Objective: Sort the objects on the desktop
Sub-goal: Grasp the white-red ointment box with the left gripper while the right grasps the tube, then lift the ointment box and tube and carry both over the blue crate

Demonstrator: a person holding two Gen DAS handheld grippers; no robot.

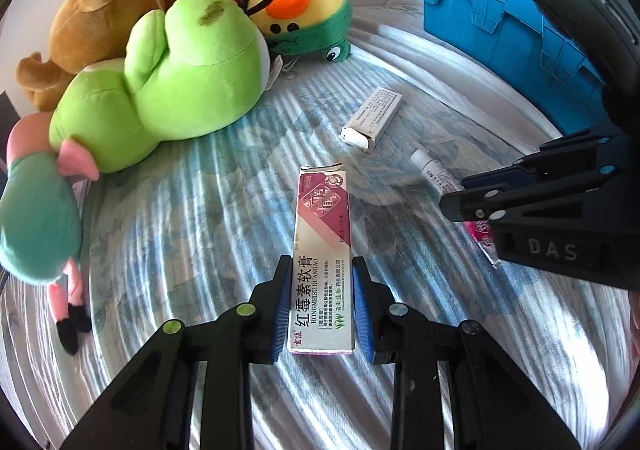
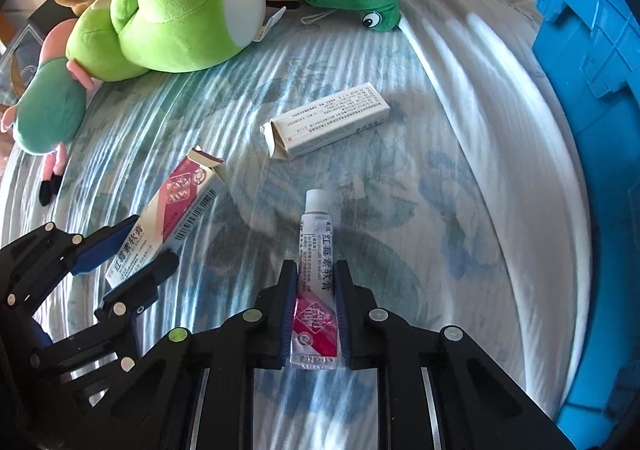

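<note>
**Ana:** Blue-padded black jaws of the left gripper (image 1: 322,306) sit nearest in the left wrist view, closed onto the long sides of a tall white-and-maroon cardboard ointment box (image 1: 323,262). Its far flap is open and its printed face points up at the lens.

**Ben:** From the right wrist view that same box (image 2: 168,218) shows a side you can't see: a barcode along one edge. The left gripper (image 2: 128,254) comes in from the lower left there, pads pressed on the box's lower end.

**Ana:** And the right gripper (image 2: 316,310)?

**Ben:** Drawn in tight on a small silver-and-maroon ointment tube (image 2: 316,282), white cap pointing away. The crimped end is near the lens, between the pads.

**Ana:** My view catches the right gripper (image 1: 460,206) only side-on at the right edge; most of the tube (image 1: 434,172) is hidden behind it, just the cap end and a scrap of maroon showing.

**Ben:** Beyond the tube lies a second white cardboard box (image 2: 328,122) with small grey print, one end open, flat on the blue-and-white patterned cloth (image 2: 460,210).

**Ana:** I see it too (image 1: 372,118), smaller. A blue plastic crate (image 1: 480,6) stands at the right, and a pile of plush toys with a lime-green frog (image 1: 168,78) in front fills the far left.
</note>
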